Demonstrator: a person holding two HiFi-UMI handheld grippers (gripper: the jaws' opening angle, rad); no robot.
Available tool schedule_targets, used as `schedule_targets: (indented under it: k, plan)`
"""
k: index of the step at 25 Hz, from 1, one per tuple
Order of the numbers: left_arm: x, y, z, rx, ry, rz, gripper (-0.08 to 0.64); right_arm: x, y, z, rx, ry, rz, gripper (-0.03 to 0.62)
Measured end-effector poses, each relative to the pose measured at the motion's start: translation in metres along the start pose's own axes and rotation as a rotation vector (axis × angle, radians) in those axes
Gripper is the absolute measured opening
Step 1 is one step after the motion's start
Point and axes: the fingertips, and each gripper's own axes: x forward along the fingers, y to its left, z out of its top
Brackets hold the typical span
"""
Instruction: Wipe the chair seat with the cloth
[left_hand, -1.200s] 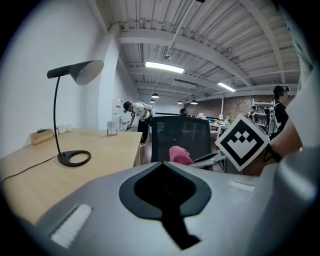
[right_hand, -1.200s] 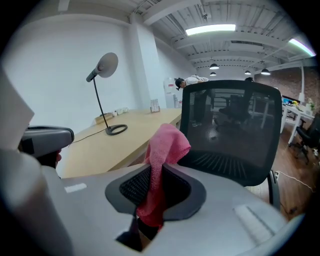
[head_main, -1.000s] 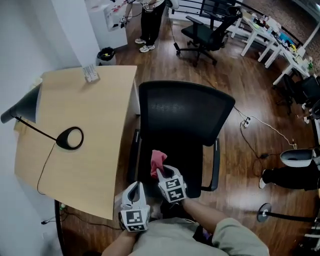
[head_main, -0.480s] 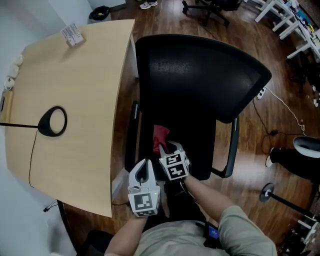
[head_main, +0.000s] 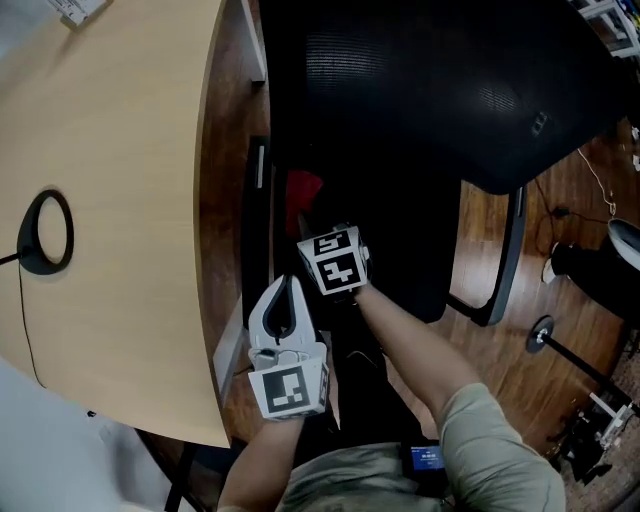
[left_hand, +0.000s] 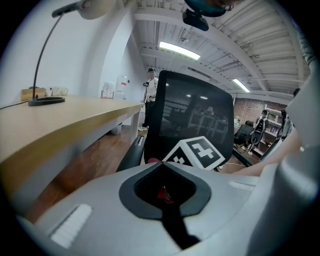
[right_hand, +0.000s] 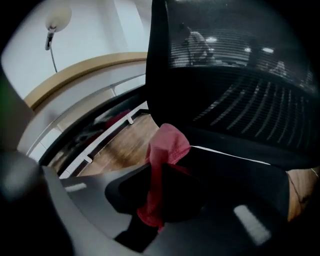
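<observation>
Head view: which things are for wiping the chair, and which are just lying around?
For the job: red cloth, pinched in the right tongs; black chair seat.
Just lying about: wooden desk; lamp base standing on it.

Ceiling strip lights (left_hand: 179, 51) above the chair (left_hand: 192, 117) light the left gripper view evenly. From the head view the chair is near-featureless black. Both gripper views bend and darken at the edges; the right one is blurred beside the chair.
</observation>
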Motion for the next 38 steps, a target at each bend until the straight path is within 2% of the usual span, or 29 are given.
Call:
schedule_targets:
  k: [6,11,19,28,38]
  plan:
    - [0.008,-0.004,-0.014,-0.027,0.028,-0.056,0.006,0.060,-0.010,-0.002,-0.012,0.070,0.011,0.064]
    - [0.018,-0.005,-0.024,0.014,0.042,-0.072,0.006,0.087,-0.018,-0.011,-0.005,0.120,-0.001,0.064]
    - [0.036,-0.012,-0.033,0.023,0.086,-0.081,0.006,0.089,-0.042,-0.009,0.048,0.091,-0.022,0.063]
    - [0.053,-0.060,-0.037,0.062,0.100,-0.144,0.006,0.039,-0.151,-0.026,0.130,0.050,-0.168,0.063]
    - [0.067,-0.129,-0.056,0.129,0.142,-0.255,0.006,-0.039,-0.273,-0.077,0.265,0.031,-0.367,0.063]
